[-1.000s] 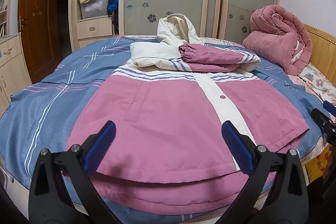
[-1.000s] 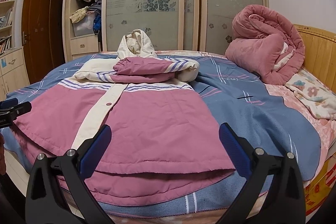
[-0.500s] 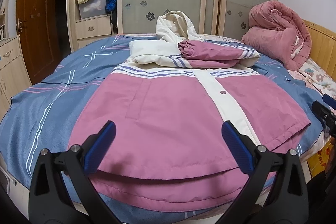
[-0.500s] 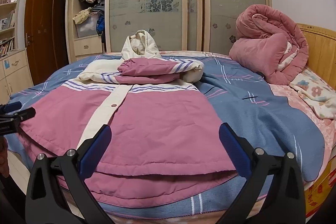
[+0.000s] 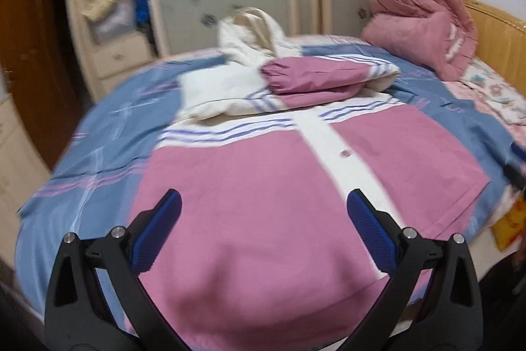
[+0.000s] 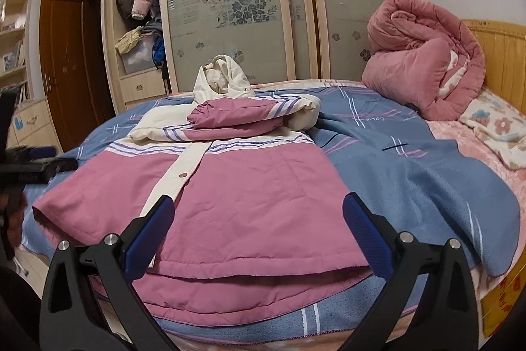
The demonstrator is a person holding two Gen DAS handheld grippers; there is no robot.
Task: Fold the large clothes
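A pink and cream hooded jacket (image 5: pixel 250 193) (image 6: pixel 250 186) lies front up on the bed, hem towards me. Both sleeves are folded across its chest, the pink sleeve (image 5: pixel 315 79) (image 6: pixel 236 114) on top, and the cream hood (image 5: pixel 250 32) (image 6: pixel 220 78) points at the wardrobe. My left gripper (image 5: pixel 263 209) hangs open low over the hem's left part, its blue pads wide apart. My right gripper (image 6: pixel 258 213) is open over the hem's right part. Nothing is between either pair of fingers. The other gripper shows at the edge of each view, dark and blurred.
The bed carries a blue striped cover (image 6: pixel 411 173). A rolled pink quilt (image 6: pixel 424 55) sits at the far right against a wooden headboard (image 6: pixel 499 55), with a floral pillow (image 6: pixel 493 124) nearby. Behind stand a sliding-door wardrobe (image 6: pixel 246 5) and a brown door (image 6: pixel 65 61).
Both grippers have moved forward and lower over the jacket's hem, which now fills more of each view. The left wrist view is motion-blurred. The jacket itself has not moved.
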